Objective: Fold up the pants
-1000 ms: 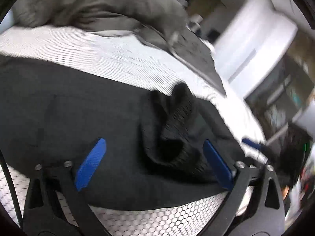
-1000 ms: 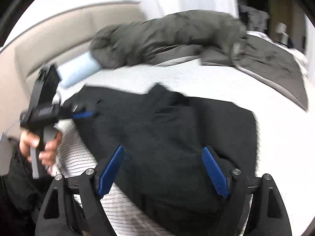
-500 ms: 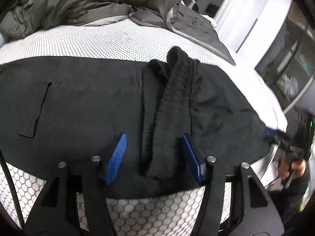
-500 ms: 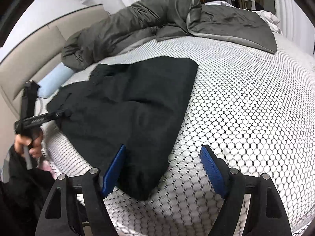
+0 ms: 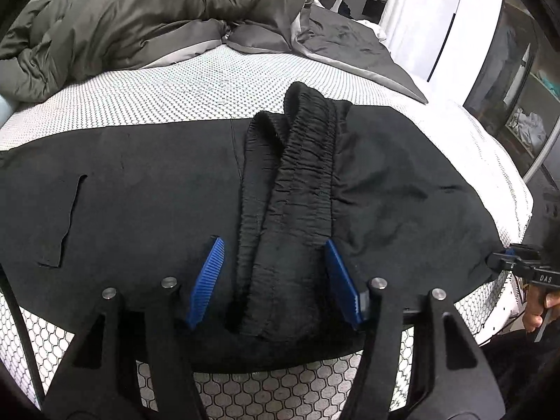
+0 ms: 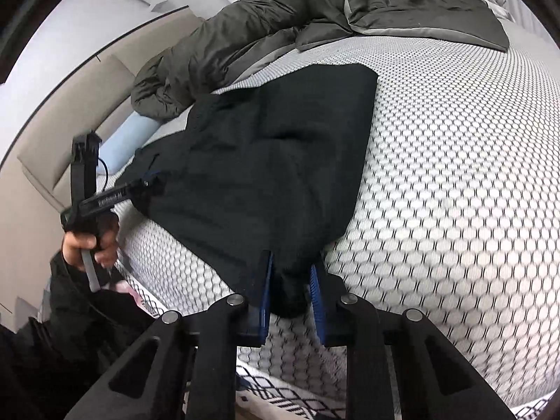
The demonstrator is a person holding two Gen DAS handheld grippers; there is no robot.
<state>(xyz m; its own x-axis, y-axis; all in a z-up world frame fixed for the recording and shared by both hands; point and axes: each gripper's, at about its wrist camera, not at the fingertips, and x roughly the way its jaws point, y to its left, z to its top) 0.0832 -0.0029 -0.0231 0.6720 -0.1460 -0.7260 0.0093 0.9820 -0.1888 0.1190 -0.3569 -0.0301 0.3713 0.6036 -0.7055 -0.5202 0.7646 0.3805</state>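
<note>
Black pants lie spread across a white mattress. Their gathered waistband is bunched in a ridge that runs between the pads of my left gripper. Its jaws are opening slightly; the right pad touches the band, the left pad stands off it. In the right wrist view the pants end in a corner pinched between the closing jaws of my right gripper. The left gripper shows at the pants' far edge, held by a hand. The right gripper appears at the pants' right end.
A rumpled grey-green duvet is heaped along the far side of the bed, with a light blue pillow and a beige headboard beyond. The mattress edge drops off just before both grippers. Shelves and a white wall stand to the right.
My left gripper's jaws came in from wide to straddle the waistband. My right gripper slid off the middle of the pants to their corner and closed on it.
</note>
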